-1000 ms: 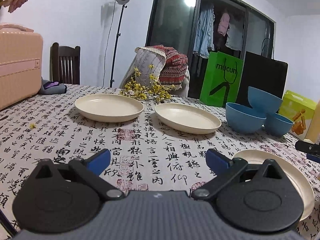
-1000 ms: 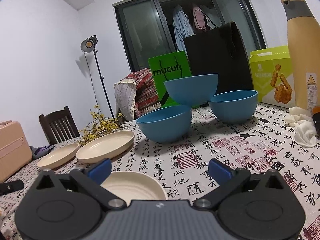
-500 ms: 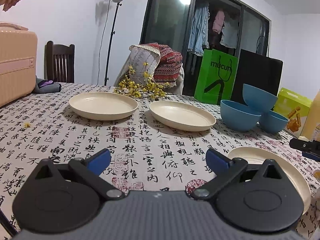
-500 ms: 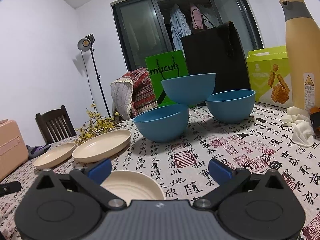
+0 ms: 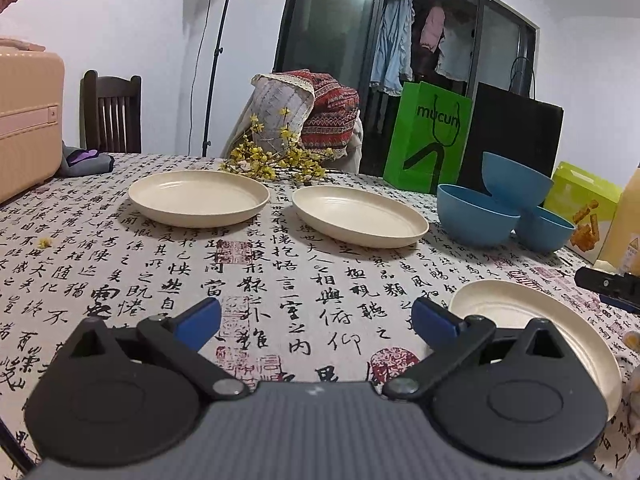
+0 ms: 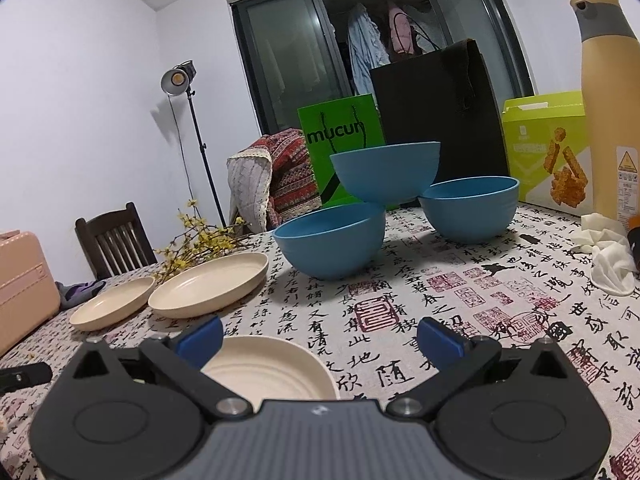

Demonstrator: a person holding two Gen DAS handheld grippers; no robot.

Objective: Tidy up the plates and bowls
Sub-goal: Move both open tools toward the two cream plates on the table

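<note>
Left gripper (image 5: 316, 316): jaws spread wide, nothing between the blue fingertips (image 5: 199, 317). It hovers low over the tablecloth (image 5: 280, 280), which is printed with black calligraphy and red seals.

Right gripper (image 6: 319, 336): jaws also spread wide, holding nothing. Its left fingertip sits over the rim of the near plate (image 6: 268, 368); contact cannot be judged.

Plates: three cream plates, all lying flat and apart from one another.
- Near plate (image 5: 532, 320): at the table's near right in the left view, partly hidden behind the left gripper's body.
- Middle plate (image 5: 360, 216): further back, near the centre.
- Far plate (image 5: 199, 197): to the left of the middle plate, with a clear gap between them. In the right view these two appear as (image 6: 210, 282) and (image 6: 114, 307).

Bowls: three blue bowls grouped at the far right.
- Front bowl (image 6: 330, 240) and back bowl (image 6: 470, 208) stand on the cloth, side by side.
- Top bowl (image 6: 386, 172) rests tilted on the rims of the two below, bridging them. Same pile in the left view at (image 5: 516, 184).

Surroundings:
- Sprig of yellow flowers (image 5: 276, 160) lies behind the plates.
- Green bag (image 5: 428, 136) and black bag (image 5: 516, 128) stand upright behind the bowls.
- Green box (image 6: 548, 148) and tall tan bottle (image 6: 608, 100) at the far right.
- Crumpled white cloth (image 6: 608, 256) beside the bottle.
- Pink suitcase (image 5: 24, 120) at the left table edge.
</note>
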